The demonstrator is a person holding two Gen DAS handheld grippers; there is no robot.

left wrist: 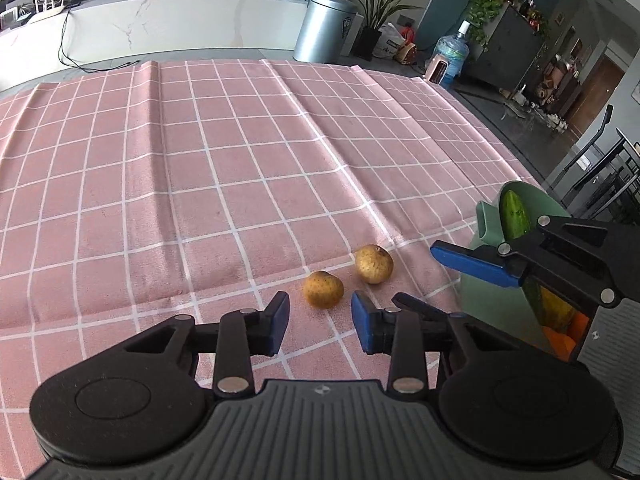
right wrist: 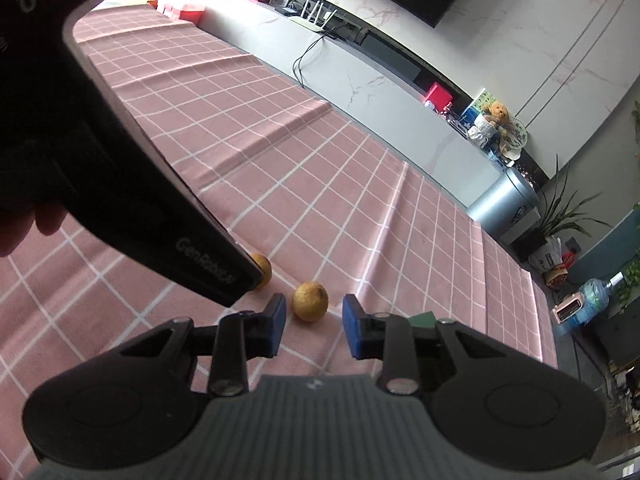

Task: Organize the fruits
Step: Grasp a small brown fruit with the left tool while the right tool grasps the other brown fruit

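Hovering released, your left tool (left wrist: 320, 322) frames the near fruit (left wrist: 323, 289); your right tool (right wrist: 314, 330), also released, frames the far fruit (left wrist: 374, 263). Both rest on the desk (left wrist: 200, 184), just beside each other. Closing together, the tools could collide or roll one away. The green container (left wrist: 480, 280) is largely hidden.

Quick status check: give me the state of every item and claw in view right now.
Left claw: open, empty, a fruit just ahead of it.
Right claw: open, empty, aimed at a fruit.
Near fruit: loose on the tablecloth.
Far fruit: loose on the cloth.
Green container: holding a cucumber.
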